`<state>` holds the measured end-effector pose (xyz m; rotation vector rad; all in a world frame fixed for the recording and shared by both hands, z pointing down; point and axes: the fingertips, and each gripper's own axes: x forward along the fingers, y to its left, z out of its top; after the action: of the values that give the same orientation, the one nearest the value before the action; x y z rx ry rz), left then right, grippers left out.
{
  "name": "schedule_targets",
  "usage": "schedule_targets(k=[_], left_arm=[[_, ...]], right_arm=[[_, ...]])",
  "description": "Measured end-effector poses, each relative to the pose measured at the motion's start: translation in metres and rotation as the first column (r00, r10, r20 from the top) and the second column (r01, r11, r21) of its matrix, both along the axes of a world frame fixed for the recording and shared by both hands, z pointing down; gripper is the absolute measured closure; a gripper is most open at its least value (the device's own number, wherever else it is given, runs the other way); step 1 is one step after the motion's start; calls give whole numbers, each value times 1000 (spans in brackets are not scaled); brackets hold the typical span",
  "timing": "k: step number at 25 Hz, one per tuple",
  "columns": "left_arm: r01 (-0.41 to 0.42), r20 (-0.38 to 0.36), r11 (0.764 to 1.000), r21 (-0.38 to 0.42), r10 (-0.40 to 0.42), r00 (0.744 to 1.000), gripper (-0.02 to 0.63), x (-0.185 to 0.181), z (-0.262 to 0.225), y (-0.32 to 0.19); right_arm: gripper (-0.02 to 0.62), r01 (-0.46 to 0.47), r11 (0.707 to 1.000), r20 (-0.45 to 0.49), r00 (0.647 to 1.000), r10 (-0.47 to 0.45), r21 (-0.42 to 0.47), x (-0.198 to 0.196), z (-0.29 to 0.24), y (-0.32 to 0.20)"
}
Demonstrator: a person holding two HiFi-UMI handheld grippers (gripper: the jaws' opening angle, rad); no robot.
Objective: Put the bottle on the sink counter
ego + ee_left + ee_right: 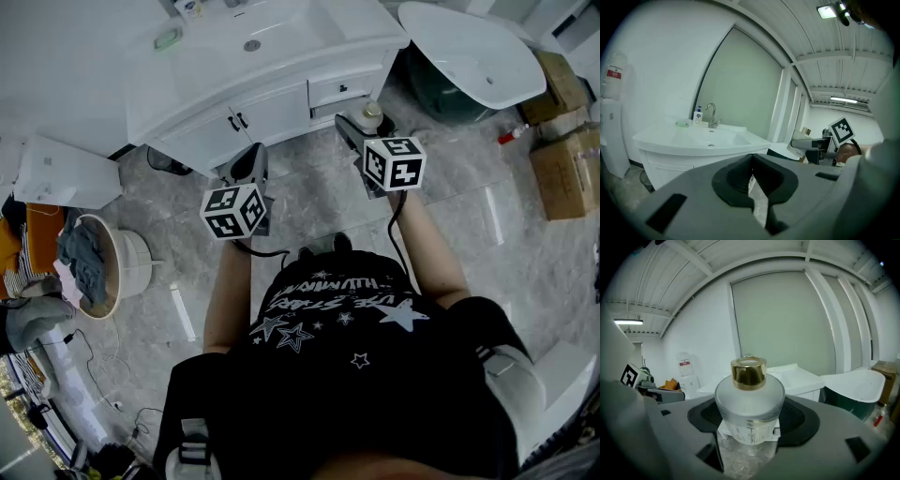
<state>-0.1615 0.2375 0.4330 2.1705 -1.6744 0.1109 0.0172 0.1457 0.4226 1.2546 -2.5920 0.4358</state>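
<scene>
A frosted round bottle [750, 401] with a gold cap sits between the jaws of my right gripper [749, 437], which is shut on it. In the head view the bottle [371, 114] is held upright in front of the white sink cabinet, below the level of the sink counter [187, 80]. My right gripper [361, 127] is just right of the cabinet drawers. My left gripper [247, 161] hangs to the left of it, facing the cabinet doors, with its jaws together and nothing between them. In the left gripper view the sink counter [670, 138] lies ahead of my left gripper [752, 180].
On the counter stand a faucet [712, 117], a soap bottle [697, 116] and a green soap dish [169, 38]. A white bathtub [469, 47] is at the right, with cardboard boxes [567, 159] beyond. A round basin [131, 267] with cloth in it stands on the floor at the left.
</scene>
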Motion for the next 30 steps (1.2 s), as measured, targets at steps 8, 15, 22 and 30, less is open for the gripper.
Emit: schedule_targets(k=[8, 15, 22, 30], left_arm=[[-12, -5, 1000, 2, 12, 1000, 598, -1, 0, 1], [-19, -13, 1000, -3, 19, 1000, 598, -9, 4, 6], [-51, -39, 998, -33, 50, 998, 598, -22, 23, 20], [-77, -29, 996, -33, 76, 997, 598, -38, 26, 7]], right_arm=[[275, 6, 1000, -4, 1000, -6, -1, -8, 0, 3], [275, -4, 1000, -16, 1000, 4, -6, -15, 3, 7], [275, -41, 999, -20, 999, 40, -23, -21, 14, 17], [275, -95, 994, -23, 995, 95, -44, -16, 24, 12]])
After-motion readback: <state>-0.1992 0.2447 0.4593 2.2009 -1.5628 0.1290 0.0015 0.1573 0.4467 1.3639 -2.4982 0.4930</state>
